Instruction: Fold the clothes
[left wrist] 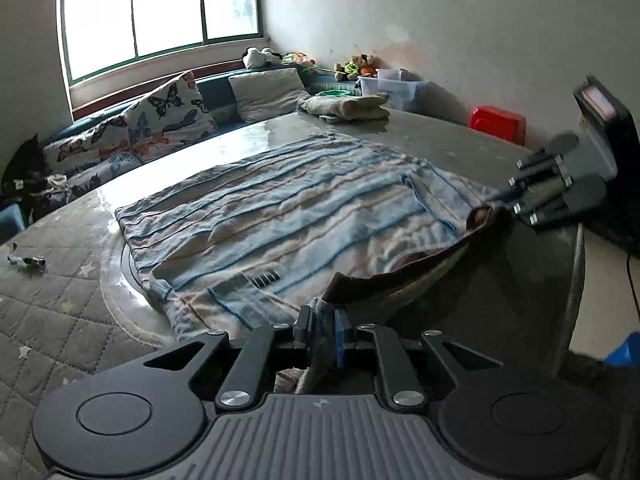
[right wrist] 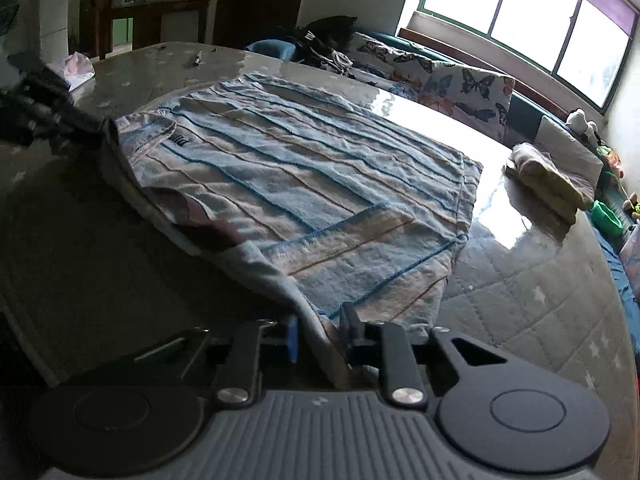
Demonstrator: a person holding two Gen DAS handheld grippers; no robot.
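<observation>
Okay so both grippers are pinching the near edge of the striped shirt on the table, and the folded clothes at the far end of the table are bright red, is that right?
Not quite. The folded clothes are pale beige-green, not bright red, as the left wrist view shows. The rest holds: the left gripper and the right gripper both pinch the near edge of the striped shirt on the table.

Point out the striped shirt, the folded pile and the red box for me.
Striped shirt [left wrist: 280, 208], left wrist view, middle of its spread-out body.
Folded pile [left wrist: 352, 106], left wrist view, top of the stack at the table's far edge.
Red box [left wrist: 498, 122], left wrist view, its front face beyond the table.
</observation>
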